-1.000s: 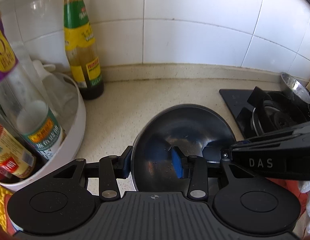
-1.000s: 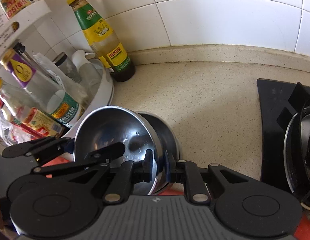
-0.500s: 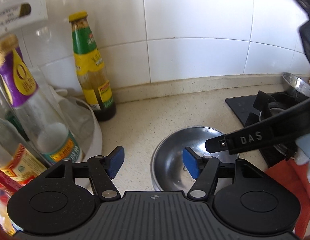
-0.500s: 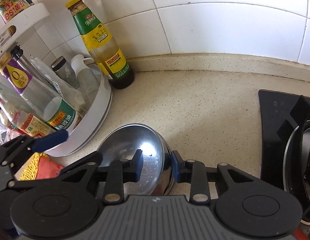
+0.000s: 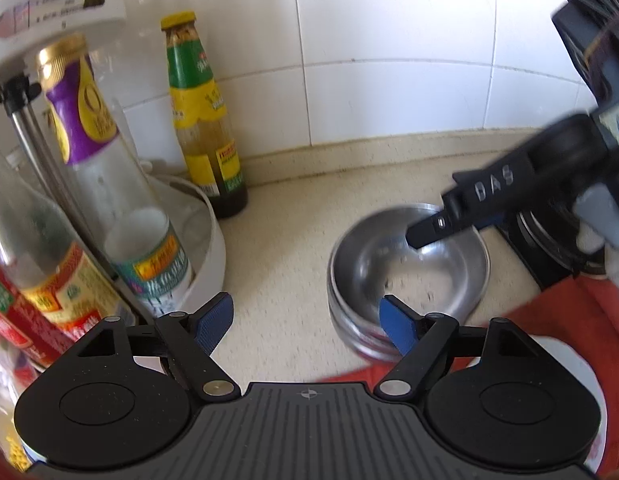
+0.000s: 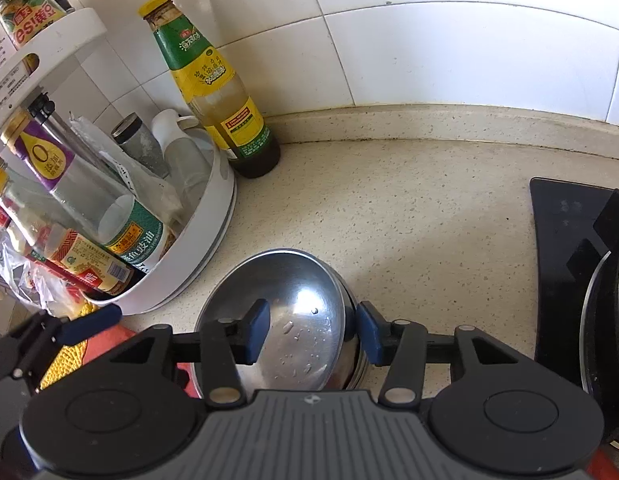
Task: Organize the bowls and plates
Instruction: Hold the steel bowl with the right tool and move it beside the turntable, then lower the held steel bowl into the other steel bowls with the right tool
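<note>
A stack of steel bowls (image 5: 409, 264) sits on the speckled counter, one nested in another; it also shows in the right wrist view (image 6: 293, 320). My left gripper (image 5: 307, 322) is open and empty, above and to the left of the stack, with its right blue pad over the near rim. My right gripper (image 6: 313, 330) is open with its pads either side of the stack's right rim, not touching it. In the left wrist view its fingers (image 5: 461, 216) hang over the far side of the bowls.
A white rotating rack (image 6: 181, 264) full of bottles stands at the left. A green-and-yellow sauce bottle (image 6: 217, 92) stands by the tiled wall. A black gas hob (image 6: 581, 264) lies at the right. A red cloth (image 5: 549, 320) lies near the bowls.
Both grippers let go of the bowls, opened wide and pulled up and back. The bowl the right gripper held tilted now rests nested in the other on the counter.
</note>
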